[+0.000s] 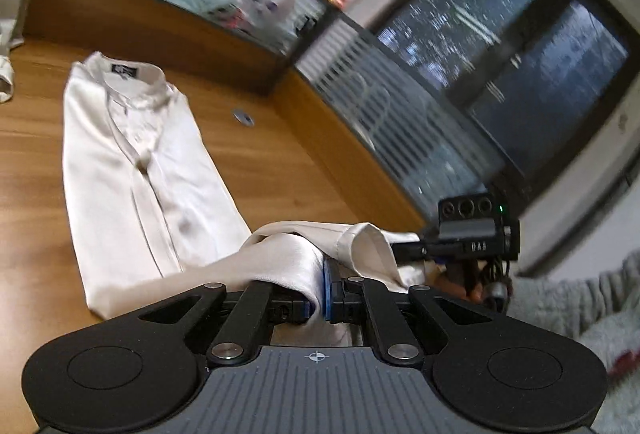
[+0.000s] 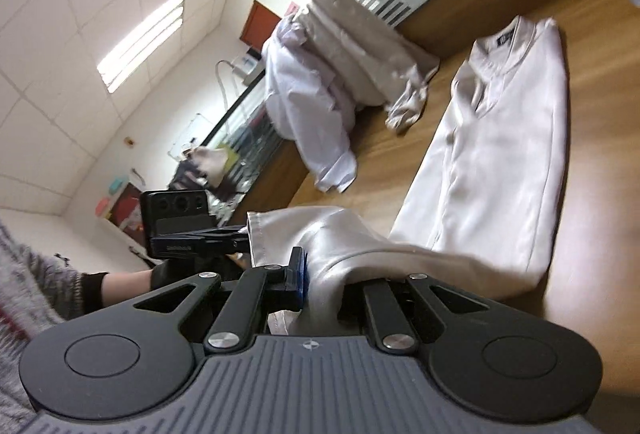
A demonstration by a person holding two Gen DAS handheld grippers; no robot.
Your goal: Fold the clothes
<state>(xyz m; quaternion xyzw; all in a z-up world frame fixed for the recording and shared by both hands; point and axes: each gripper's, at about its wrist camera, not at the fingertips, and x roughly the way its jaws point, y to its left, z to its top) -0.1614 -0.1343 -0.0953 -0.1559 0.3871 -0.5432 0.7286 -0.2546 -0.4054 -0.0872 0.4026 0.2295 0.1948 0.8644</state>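
A cream satin shirt [image 1: 132,162] lies lengthwise on the wooden table [image 1: 280,162], sides folded in, collar at the far end. Its bottom hem is lifted off the table. My left gripper [image 1: 322,294] is shut on one corner of the hem, the cloth bunched between the blue pads. In the right wrist view the same shirt [image 2: 500,154] stretches away, and my right gripper [image 2: 320,286] is shut on the other hem corner, fabric draped over its right finger. Each wrist view shows the other gripper beside it: the right one [image 1: 472,234] and the left one [image 2: 180,230].
A heap of white and cream garments [image 2: 332,74] sits on the table beyond the shirt, against a wood and frosted-glass partition [image 1: 360,94]. A round metal grommet [image 1: 244,117] is set in the tabletop. A person's grey knit sleeve [image 2: 36,282] is close by.
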